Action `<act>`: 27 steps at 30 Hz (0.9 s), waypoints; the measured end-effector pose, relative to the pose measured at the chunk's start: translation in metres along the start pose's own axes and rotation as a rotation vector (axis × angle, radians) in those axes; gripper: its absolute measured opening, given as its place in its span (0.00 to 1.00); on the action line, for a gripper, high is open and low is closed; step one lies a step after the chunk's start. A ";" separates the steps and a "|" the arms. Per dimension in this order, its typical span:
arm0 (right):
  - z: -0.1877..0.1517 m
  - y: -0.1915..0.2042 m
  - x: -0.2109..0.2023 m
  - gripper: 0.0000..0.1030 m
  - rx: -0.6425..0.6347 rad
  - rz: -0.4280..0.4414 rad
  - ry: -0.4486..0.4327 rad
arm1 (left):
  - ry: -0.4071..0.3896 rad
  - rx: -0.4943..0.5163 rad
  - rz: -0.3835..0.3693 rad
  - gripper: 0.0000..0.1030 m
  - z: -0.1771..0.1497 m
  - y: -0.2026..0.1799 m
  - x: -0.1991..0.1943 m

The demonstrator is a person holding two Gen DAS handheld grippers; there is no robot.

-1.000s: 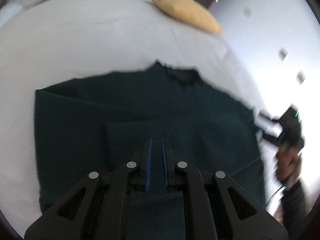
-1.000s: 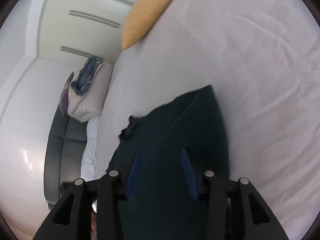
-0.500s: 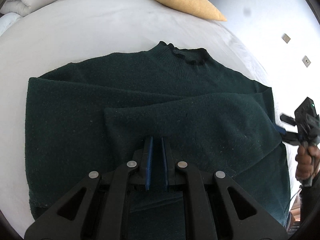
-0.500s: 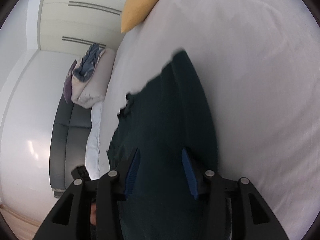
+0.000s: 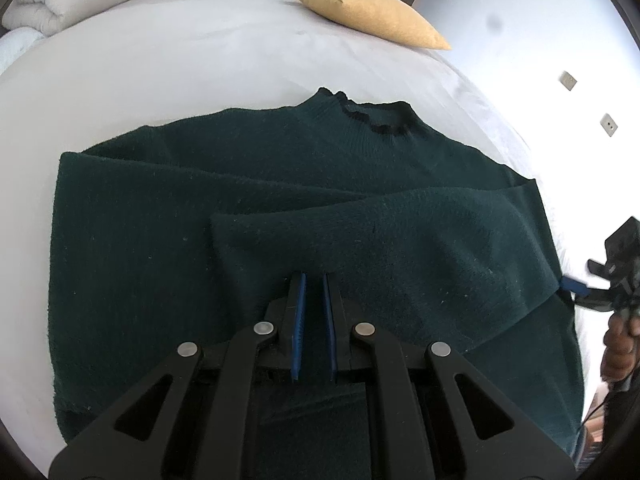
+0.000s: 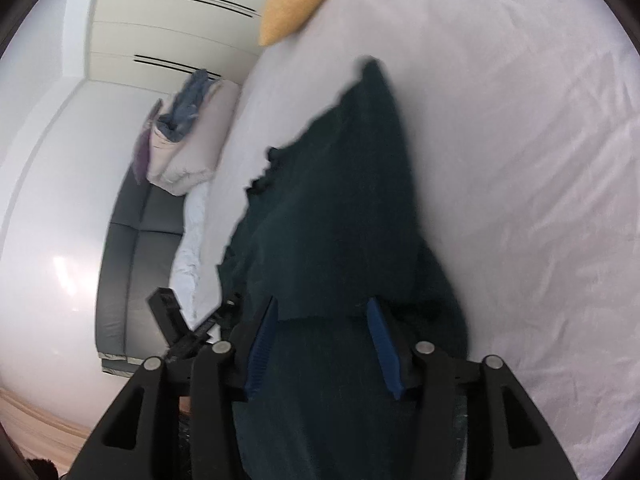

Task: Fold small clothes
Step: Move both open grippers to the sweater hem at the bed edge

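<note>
Dark green sweater [image 5: 248, 208] lies flat on the white bed [image 5: 160, 48], sleeves folded across its body. Left gripper [image 5: 314, 304] jaws clenched on the hem. Right gripper [image 6: 320, 336] jaws released, straddling the sweater's side edge.

Both wrist views look along their fingers, close over the shared dark sweater [image 5: 280, 184] [image 6: 340, 200], from opposite sides.

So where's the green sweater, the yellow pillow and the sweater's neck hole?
green sweater [image 5: 160, 248]: left wrist view, its flat body.
yellow pillow [image 5: 368, 14]: left wrist view, its middle.
collar [image 5: 376, 118]: left wrist view, frilly edge.
</note>
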State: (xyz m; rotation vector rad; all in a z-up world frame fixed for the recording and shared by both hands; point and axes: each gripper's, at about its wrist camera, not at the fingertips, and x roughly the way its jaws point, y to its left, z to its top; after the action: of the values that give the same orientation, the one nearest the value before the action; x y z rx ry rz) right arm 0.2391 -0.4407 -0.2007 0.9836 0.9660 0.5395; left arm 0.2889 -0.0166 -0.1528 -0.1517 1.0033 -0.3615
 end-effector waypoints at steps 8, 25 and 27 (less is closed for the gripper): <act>0.003 -0.009 0.040 0.61 0.016 -0.008 0.044 | -0.021 -0.008 -0.014 0.08 -0.005 0.002 -0.005; -0.133 0.046 -0.066 0.65 -0.265 -0.234 -0.123 | -0.098 -0.124 -0.012 0.09 -0.084 0.033 -0.148; -0.151 0.049 -0.079 0.65 -0.286 -0.246 -0.141 | -0.092 -0.152 -0.036 0.10 -0.105 0.040 -0.172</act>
State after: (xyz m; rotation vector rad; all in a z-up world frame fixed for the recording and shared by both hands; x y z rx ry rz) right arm 0.0705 -0.4098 -0.1554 0.6272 0.8417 0.3830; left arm 0.1257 0.0875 -0.0836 -0.3214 0.9377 -0.3077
